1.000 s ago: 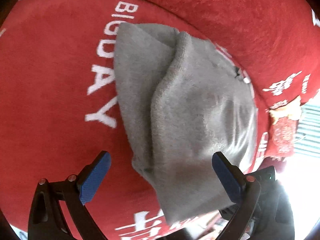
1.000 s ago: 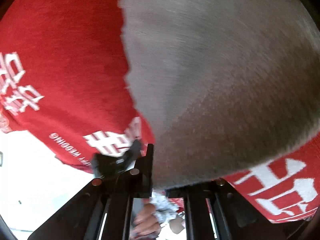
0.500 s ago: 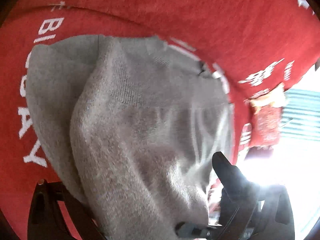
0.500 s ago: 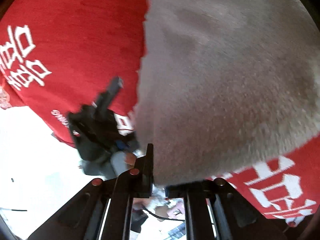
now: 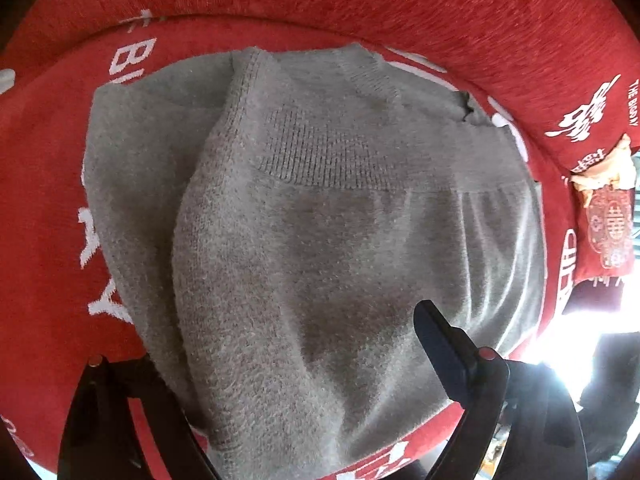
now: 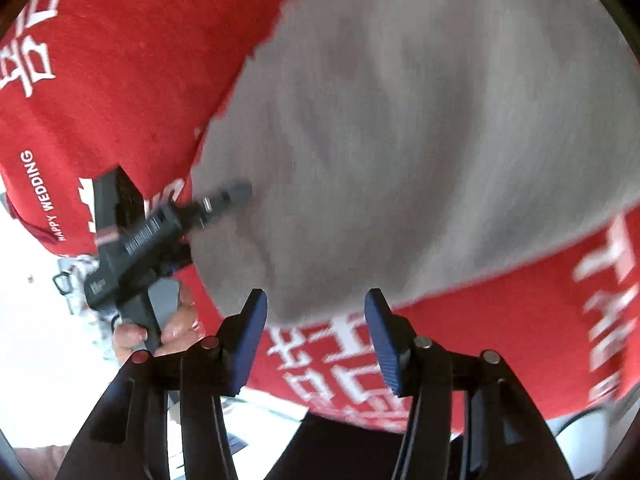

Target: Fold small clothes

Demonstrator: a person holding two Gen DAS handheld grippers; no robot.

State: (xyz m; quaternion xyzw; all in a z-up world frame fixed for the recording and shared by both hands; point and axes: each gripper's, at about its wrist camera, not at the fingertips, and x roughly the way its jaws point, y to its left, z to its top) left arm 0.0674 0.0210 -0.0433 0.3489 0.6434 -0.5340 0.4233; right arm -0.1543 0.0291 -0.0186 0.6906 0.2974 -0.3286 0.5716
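I see the red lettered cloth (image 5: 480,20) carrying the folded grey garment (image 5: 320,220), its ribbed band visible only from my left tool (image 5: 288,364), whose jaws are closing around it, while my right tool (image 6: 316,336) is opening, empty.

Opening right tongs (image 6: 316,336), empty, beside grey garment (image 6: 420,140).

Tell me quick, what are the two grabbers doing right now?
Left gripper: wide apart around the gray sweater, closing in, no grip seen.
Right gripper: opening, nothing between its pads, sweater edge just ahead.
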